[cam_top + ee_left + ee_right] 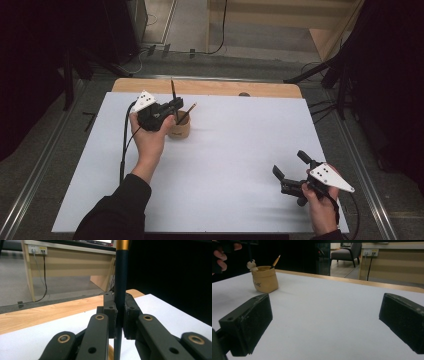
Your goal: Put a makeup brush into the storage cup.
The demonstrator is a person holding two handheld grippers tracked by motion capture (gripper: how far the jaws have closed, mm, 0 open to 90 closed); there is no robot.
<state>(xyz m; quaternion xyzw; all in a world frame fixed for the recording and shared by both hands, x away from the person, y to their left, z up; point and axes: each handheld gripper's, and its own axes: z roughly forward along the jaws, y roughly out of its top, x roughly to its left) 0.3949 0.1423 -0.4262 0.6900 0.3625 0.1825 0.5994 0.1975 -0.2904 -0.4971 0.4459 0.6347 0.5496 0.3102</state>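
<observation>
A tan pen cup [179, 128] stands on the white table top at the back left, with a yellow pencil [188, 113] leaning in it. My left gripper [175, 105] hovers right over the cup, shut on a dark pencil [173, 91] that stands upright. In the left gripper view the jaws [120, 312] clamp that dark blue pencil [121, 282], which has a gold band near its top. My right gripper [290, 164] rests low at the front right, open and empty. The right gripper view has its two pads [249, 322] wide apart, the cup [265, 280] far off at upper left.
A white sheet [225, 160] covers the table, with a wooden strip [210, 88] along its far edge. Dark stands and cables flank both sides. A small pale figure [251, 265] sits at the cup's rim. Behind the table are a wooden desk and a chair [344, 253].
</observation>
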